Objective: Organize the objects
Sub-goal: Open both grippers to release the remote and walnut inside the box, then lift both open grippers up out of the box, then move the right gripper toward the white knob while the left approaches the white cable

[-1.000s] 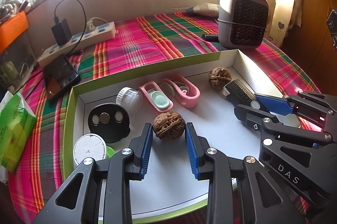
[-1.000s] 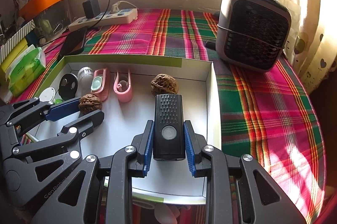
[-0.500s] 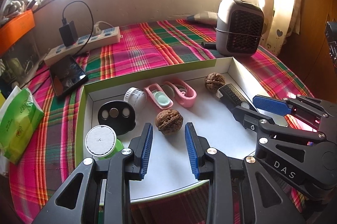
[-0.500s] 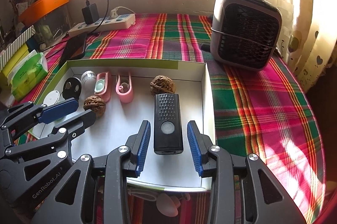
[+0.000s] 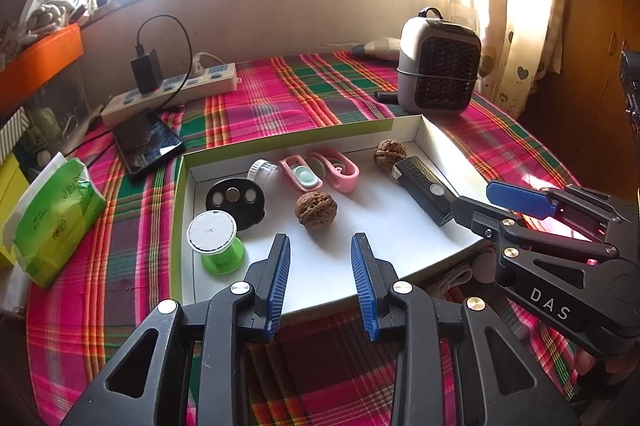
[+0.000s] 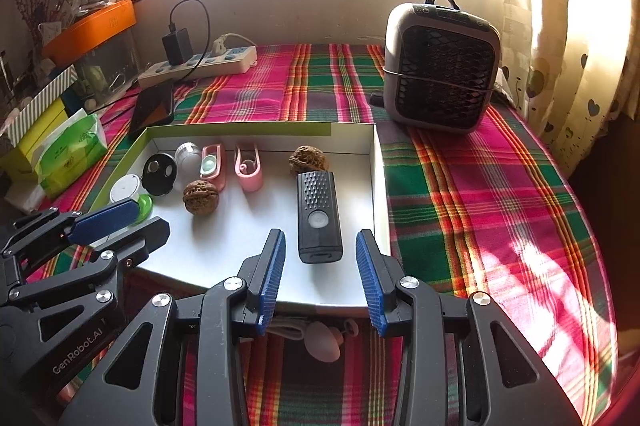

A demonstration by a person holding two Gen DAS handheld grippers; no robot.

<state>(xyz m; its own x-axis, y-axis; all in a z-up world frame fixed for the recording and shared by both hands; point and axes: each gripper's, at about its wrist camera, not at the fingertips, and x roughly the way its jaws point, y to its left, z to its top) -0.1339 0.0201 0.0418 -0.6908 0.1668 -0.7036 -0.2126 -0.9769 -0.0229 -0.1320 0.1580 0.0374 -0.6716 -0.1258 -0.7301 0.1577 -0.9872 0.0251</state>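
Most of the sorting looks done: the shallow white box (image 5: 424,130) holds two walnuts, two pink clips, a black disc, a spool and the black flashlight (image 6: 319,216) by its right wall. Only a small pale gadget (image 6: 322,344) lies outside, at the box's near edge. The right claw (image 6: 320,278), its jaws just opened, and the left claw (image 5: 320,282) both gape empty. The desk wears bright plaid cloth under a sunlit window.
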